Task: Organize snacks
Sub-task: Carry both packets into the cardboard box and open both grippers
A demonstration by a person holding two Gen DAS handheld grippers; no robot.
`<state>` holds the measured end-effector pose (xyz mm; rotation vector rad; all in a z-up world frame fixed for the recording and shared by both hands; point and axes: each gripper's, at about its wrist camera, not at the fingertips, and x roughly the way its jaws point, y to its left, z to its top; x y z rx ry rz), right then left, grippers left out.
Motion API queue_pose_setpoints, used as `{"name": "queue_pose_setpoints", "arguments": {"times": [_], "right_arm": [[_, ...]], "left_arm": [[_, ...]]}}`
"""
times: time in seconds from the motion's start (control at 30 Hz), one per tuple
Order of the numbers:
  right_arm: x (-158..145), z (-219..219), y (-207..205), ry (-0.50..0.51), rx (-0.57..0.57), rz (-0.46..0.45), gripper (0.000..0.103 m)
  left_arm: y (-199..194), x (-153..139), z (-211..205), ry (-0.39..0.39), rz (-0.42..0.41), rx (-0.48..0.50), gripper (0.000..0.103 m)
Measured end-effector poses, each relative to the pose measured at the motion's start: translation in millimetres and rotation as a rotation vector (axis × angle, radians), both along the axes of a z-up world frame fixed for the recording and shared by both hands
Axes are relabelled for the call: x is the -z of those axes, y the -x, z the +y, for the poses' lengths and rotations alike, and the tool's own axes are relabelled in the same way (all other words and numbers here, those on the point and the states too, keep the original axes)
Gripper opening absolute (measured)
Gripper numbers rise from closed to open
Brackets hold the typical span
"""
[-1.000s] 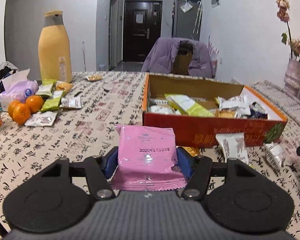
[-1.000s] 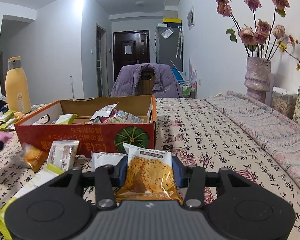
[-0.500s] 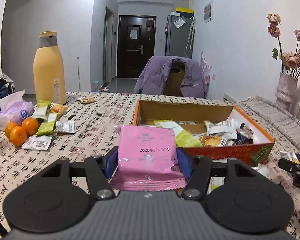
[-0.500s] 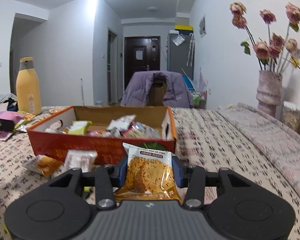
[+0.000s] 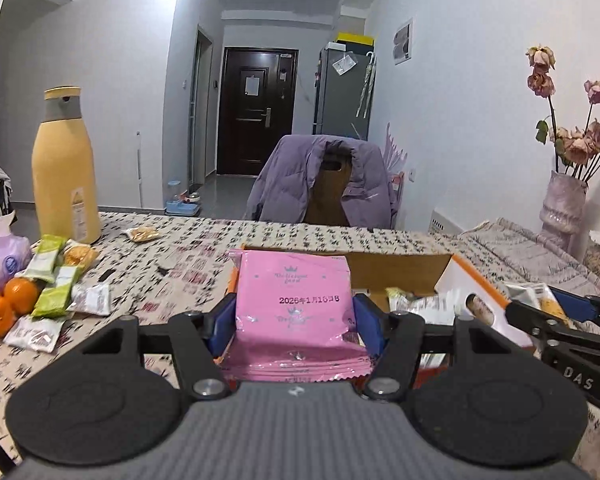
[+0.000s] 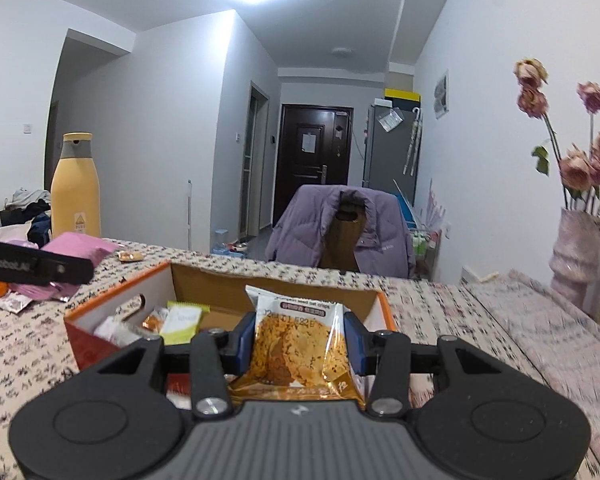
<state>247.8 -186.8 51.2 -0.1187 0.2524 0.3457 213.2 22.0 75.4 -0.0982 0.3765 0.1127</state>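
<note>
1. The left gripper [image 5: 294, 322] has its blue fingers [image 5: 223, 326] closed partway onto the two side edges of a pink snack packet [image 5: 294, 308], which stands upright between them with its flat printed face toward the camera.
2. The right gripper [image 6: 300, 344] has its fingers [image 6: 244, 340] drawn closer together, pinching a clear-wrapped crisp cookie packet [image 6: 300, 348] by its sides, also upright and sealed end up.
3. Just ahead of and below both packets lies the orange cardboard box [image 6: 116, 312], open at the top, with several wrapped snacks [image 6: 182, 318] already inside. Its long axis runs across both views.
4. In the right wrist view the cookie packet sits over the box's near wall, toward its right half. In the left wrist view the pink packet covers the box's left end, and the right gripper shows at the far right edge.
5. My judgement: both loads are nearly above the opening, each hand nearest its own end, so the coming move is a short reach forward and a release, left packet to the left end, right packet to the right.
6. More loose snacks [image 5: 54, 292] and oranges [image 5: 8, 300] wait on the counter [image 5: 180, 256] to the left, beside a tall yellow bottle [image 5: 66, 168].
</note>
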Motion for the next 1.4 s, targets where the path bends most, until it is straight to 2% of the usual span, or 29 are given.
{"name": "queue_pose_setpoints", "arguments": {"times": [0.43,0.6,0.8,1.0,1.03,1.07,1.1,1.13,1.17,1.4], "right_arm": [[-13,33,-70,-0.003,-0.025,0.005,0.044],[-2,40,-88,-0.011,-0.019,0.018,0.044],[19,43,-96,0.009,-0.035,0.056,0.044],[26,39,-100,0.0,-0.03,0.12,0.046],[26,38,-99,-0.003,-0.027,0.122,0.047],[25,37,-99,-0.005,-0.022,0.123,0.06],[25,36,-99,-0.011,-0.016,0.125,0.081],[25,34,-99,-0.023,-0.013,0.128,0.091],[24,32,-99,-0.031,-0.011,0.128,0.103],[23,29,-99,-0.03,0.01,0.135,0.103]], "left_arm": [[-70,-6,3,0.0,0.003,-0.036,0.062],[-91,5,7,-0.009,0.006,-0.079,0.062],[-103,27,13,-0.016,0.049,-0.074,0.062],[-103,38,13,-0.026,0.052,-0.06,0.063],[-103,38,13,-0.025,0.049,-0.063,0.069],[-101,38,14,-0.021,0.043,-0.067,0.081],[-100,37,15,-0.014,0.031,-0.073,0.087],[-98,35,16,-0.011,0.018,-0.082,0.1],[-95,35,16,-0.012,0.0,-0.091,0.103],[-93,31,13,-0.023,-0.015,-0.109,0.103]]}}
